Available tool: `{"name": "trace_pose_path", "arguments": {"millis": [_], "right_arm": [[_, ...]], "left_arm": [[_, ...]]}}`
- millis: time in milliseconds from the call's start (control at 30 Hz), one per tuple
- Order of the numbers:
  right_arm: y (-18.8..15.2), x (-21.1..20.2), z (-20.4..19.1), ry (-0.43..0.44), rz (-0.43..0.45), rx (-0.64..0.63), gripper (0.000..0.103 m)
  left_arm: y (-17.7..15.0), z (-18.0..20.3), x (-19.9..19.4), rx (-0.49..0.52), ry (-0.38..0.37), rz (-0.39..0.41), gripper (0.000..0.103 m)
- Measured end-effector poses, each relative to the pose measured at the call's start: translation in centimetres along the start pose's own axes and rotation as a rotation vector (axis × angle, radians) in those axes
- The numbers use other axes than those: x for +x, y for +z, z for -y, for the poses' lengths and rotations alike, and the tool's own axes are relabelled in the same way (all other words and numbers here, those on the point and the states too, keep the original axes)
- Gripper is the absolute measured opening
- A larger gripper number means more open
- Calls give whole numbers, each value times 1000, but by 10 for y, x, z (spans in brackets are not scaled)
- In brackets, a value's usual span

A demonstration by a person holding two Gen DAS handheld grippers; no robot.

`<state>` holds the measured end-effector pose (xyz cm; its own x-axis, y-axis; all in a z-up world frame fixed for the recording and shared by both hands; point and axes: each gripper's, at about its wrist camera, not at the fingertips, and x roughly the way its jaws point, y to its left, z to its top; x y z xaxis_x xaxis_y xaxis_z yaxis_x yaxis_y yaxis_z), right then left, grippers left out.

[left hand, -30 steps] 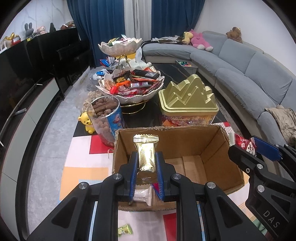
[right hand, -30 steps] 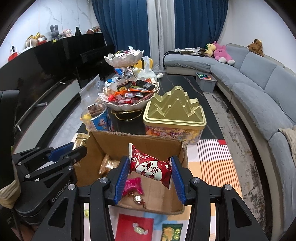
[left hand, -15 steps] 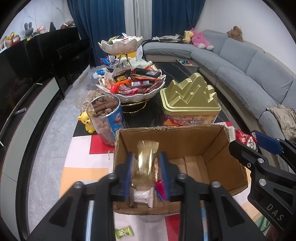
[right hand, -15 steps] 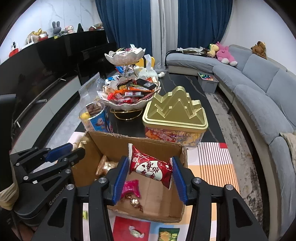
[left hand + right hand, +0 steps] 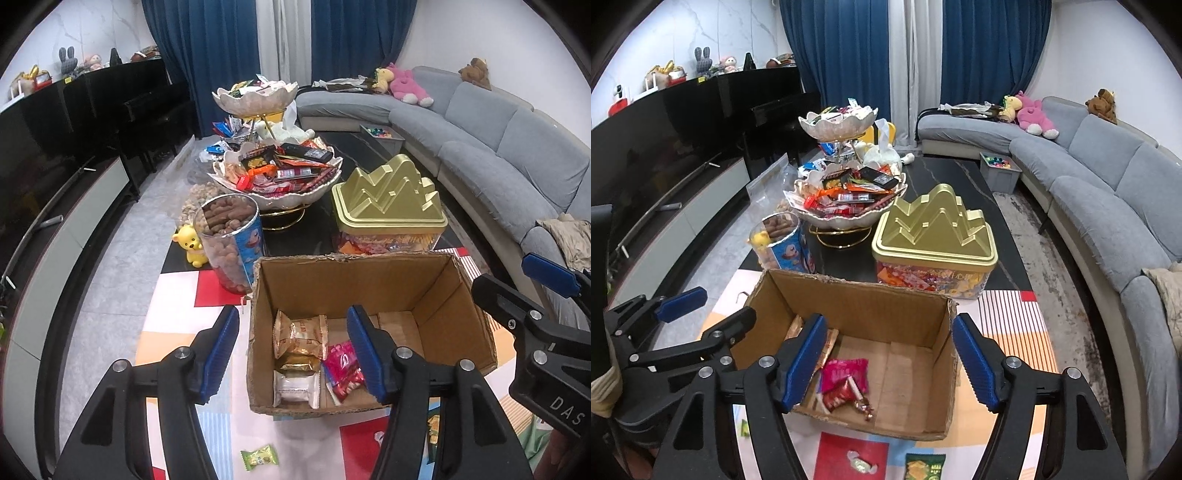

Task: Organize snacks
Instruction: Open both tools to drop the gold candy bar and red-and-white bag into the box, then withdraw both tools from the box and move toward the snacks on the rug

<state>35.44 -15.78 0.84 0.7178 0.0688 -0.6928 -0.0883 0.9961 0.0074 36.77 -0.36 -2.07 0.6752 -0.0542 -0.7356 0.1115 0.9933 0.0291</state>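
Several snacks [image 5: 301, 354] are seen lying in the box [image 5: 354, 273], under the left gripper [image 5: 293, 350] and right gripper [image 5: 890, 363], whose jaws have just been opened wide and empty; both should be lifted clear before loose sweets near are sought.

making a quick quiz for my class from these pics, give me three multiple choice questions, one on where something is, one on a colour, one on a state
1. Where does the gold mountain-shaped tin stand?
A. inside the cardboard box
B. behind the cardboard box
C. on the sofa

2. What colour are the pads on the right gripper's fingers?
A. blue
B. red
C. yellow

3. What is the state of the left gripper?
A. shut on a gold packet
B. shut with nothing in it
C. open, holding nothing

Answers: 1 B, the tin sits on the dark table beyond the box's far wall. 2 A, both pads show blue. 3 C, its jaws have just been opening and stand apart, with the snack packets lying in the box below.
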Motion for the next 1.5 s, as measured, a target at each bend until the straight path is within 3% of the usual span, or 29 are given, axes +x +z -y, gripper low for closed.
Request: {"name": "trace_pose_path", "arguments": {"millis": [900,1267,1367,1500], "right_arm": [[-12,-58,9,-18,59,15,71],[-23,-75,17,-38,65,21,71],[-27,-79,19,-47,63,24,79],[-33,-83,22,-55,64,25,79]], "left_arm": [[-12,13,-63,28,3,66,60],[-25,21,-82,41,4,80,64],[-30,24,-84,43,4,81,66],[-36,27,-87,47,2,79,67]]}}
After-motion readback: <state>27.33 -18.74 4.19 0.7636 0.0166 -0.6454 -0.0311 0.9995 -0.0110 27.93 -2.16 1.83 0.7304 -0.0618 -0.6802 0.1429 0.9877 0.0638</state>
